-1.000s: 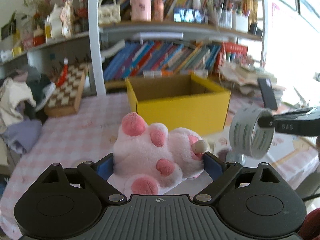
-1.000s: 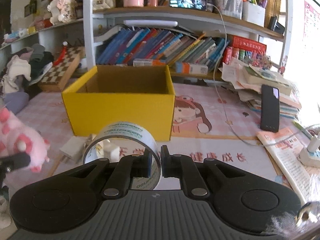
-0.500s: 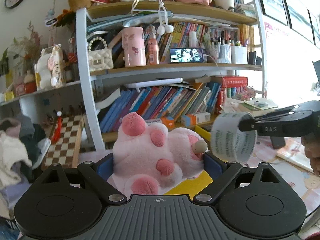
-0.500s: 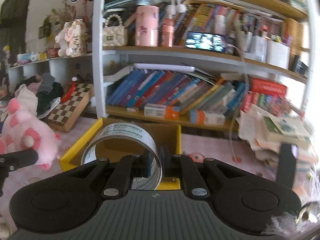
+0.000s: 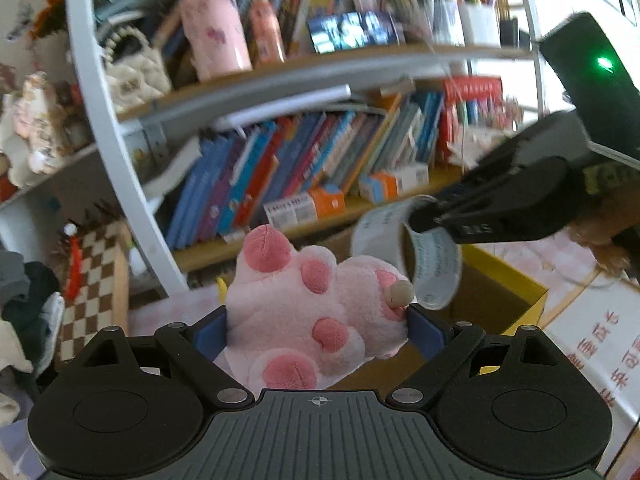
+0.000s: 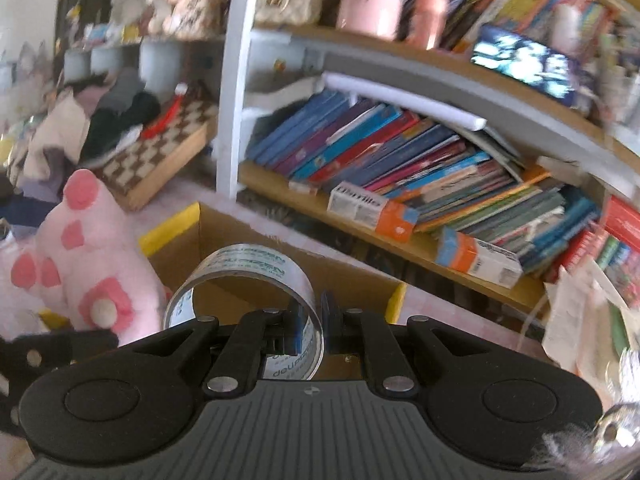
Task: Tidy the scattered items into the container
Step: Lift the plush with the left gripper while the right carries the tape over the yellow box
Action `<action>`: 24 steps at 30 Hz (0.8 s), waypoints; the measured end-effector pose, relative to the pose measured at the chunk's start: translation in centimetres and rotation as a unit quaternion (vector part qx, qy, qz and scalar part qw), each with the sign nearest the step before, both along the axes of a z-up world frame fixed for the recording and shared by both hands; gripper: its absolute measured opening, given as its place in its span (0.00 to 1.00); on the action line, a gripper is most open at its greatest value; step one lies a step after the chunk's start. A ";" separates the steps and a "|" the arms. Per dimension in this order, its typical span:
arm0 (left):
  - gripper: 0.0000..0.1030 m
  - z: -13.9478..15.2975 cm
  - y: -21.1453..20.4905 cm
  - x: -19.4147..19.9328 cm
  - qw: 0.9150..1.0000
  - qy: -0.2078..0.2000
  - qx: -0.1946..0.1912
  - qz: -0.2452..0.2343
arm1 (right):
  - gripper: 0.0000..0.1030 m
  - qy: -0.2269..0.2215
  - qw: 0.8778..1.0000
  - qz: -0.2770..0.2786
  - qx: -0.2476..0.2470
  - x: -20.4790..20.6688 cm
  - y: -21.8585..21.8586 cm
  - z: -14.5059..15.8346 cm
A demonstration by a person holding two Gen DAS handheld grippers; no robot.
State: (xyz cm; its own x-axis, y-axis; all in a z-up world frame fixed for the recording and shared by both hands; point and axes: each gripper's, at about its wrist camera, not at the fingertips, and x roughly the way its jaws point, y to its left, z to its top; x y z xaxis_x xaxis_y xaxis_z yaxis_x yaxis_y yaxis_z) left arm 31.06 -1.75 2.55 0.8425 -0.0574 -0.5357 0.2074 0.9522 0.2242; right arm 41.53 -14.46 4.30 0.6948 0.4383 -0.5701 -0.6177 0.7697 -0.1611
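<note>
A pink plush toy [image 5: 308,304] with darker pink paw pads is squeezed between the blue pads of my left gripper [image 5: 318,320], held in the air over the near left of the yellow cardboard box [image 5: 520,284]. A roll of clear tape [image 6: 248,280] hangs over the open box [image 6: 172,236], with my right gripper [image 6: 310,320] shut on its wall. In the left wrist view the tape roll [image 5: 432,264] and the right gripper [image 5: 428,224] are just right of the plush. In the right wrist view the plush [image 6: 88,248] is at the left.
A white bookshelf [image 5: 104,128] crowded with books [image 6: 380,152], a pink tumbler [image 5: 216,36] and small boxes stands right behind the box. A chessboard [image 6: 160,160] and a heap of clothes [image 6: 80,120] lie at the left. Papers [image 6: 588,312] pile up at the right.
Both grippers have carried their loads forward and over the yellow box. The plush and the tape roll are now close together above its opening.
</note>
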 end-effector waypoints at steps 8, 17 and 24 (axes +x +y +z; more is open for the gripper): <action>0.90 -2.5 0.1 4.5 0.997 0.080 0.013 -0.009 | 0.09 0.045 0.995 0.042 -0.075 4.7 3.0 -3.2; 0.91 -4.8 -0.4 7.3 0.990 0.135 0.041 -0.027 | 0.09 0.088 0.982 0.081 -0.145 8.9 5.6 -6.4; 0.93 -5.0 -0.6 8.1 0.985 0.156 0.050 -0.055 | 0.14 0.102 0.981 0.078 -0.146 10.0 5.6 -7.0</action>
State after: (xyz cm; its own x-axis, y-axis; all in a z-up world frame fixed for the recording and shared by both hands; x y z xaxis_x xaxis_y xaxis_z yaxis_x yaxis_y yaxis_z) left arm 39.19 -2.35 -2.45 0.6280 -0.0730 -0.7748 0.3809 0.8970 0.2242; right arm 51.52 -8.84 -2.74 0.4909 0.3269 -0.8075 -0.7662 0.6031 -0.2217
